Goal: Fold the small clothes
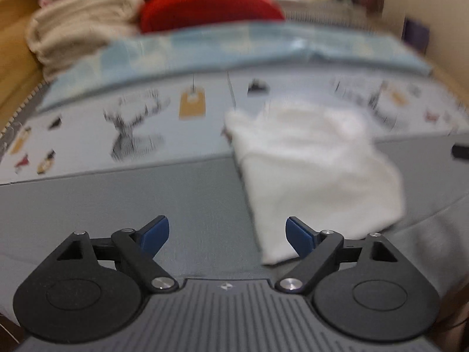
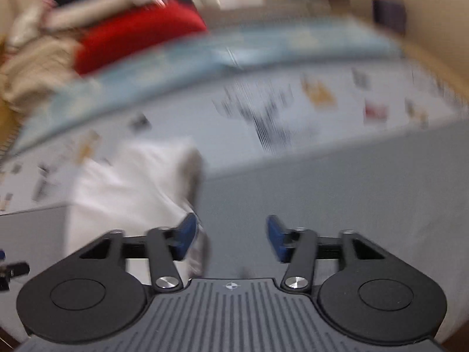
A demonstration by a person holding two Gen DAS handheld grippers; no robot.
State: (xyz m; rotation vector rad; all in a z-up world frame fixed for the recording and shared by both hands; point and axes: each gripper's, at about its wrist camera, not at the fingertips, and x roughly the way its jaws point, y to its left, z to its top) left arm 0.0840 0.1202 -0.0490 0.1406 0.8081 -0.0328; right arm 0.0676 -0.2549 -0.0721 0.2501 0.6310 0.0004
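Observation:
A small white garment lies folded over on the grey bed cover, its near corner beside my left gripper's right finger. My left gripper is open and empty, just left of the garment's near edge. In the right wrist view the same white garment lies to the left, and its right edge hangs by my left fingertip. My right gripper is open with nothing between the pads. Both views are blurred by motion.
A printed sheet with deer and tag drawings covers the bed behind the garment. A light blue folded blanket lies further back. A red cushion and a beige blanket pile sit at the back left by a wooden bed frame.

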